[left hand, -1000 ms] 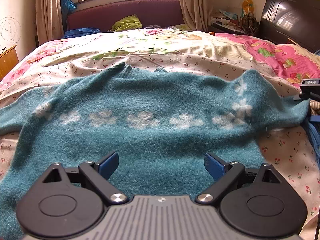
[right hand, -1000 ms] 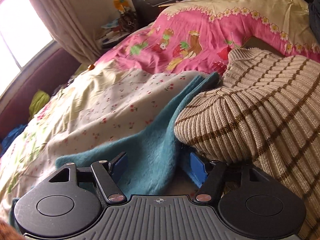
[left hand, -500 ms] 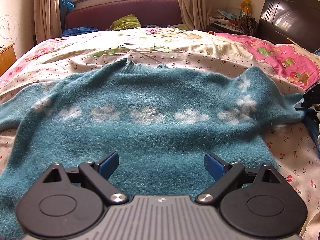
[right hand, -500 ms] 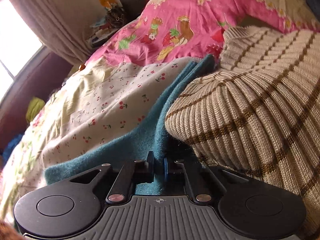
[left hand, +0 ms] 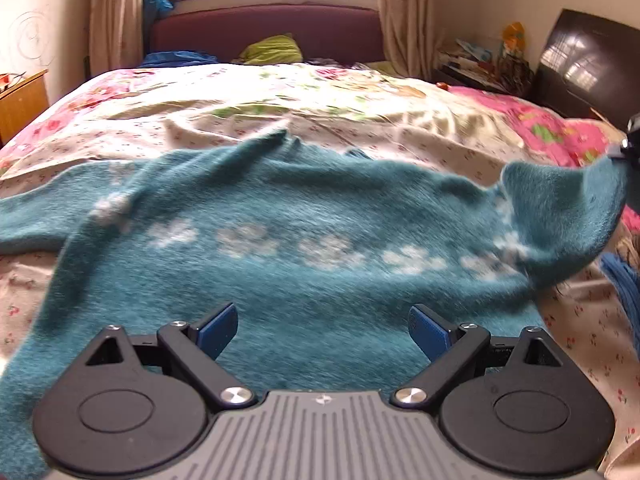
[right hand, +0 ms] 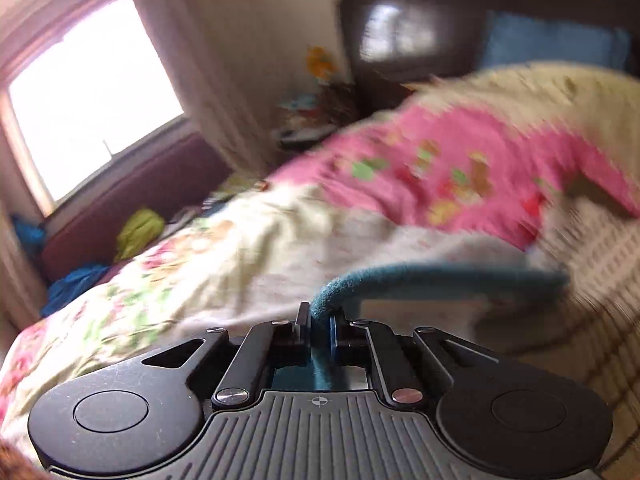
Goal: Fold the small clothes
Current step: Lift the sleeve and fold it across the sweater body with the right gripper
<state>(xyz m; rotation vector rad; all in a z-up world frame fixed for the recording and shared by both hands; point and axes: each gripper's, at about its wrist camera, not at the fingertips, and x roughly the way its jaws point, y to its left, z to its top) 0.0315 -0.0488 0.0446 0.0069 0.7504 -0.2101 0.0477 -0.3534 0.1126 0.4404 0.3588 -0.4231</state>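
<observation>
A teal sweater (left hand: 288,248) with a row of white flower marks lies spread on the bed. My left gripper (left hand: 322,330) is open over its lower hem, with nothing between the blue pads. My right gripper (right hand: 319,326) is shut on the sweater's right sleeve (right hand: 400,276) and holds it lifted off the bed. In the left wrist view the raised sleeve (left hand: 568,216) hangs at the right, with the right gripper (left hand: 632,140) at the frame edge.
A floral quilt (left hand: 300,108) covers the bed. A pink pillow (right hand: 460,168) and a striped beige sweater (right hand: 592,248) lie to the right. A maroon headboard (left hand: 264,32), window and dark cabinet (left hand: 580,68) stand behind. A wooden stand (left hand: 22,100) is at left.
My right gripper shut on the teal sleeve beside the beige sweater, then lifted it up and away. The left gripper stayed open over the hem.
</observation>
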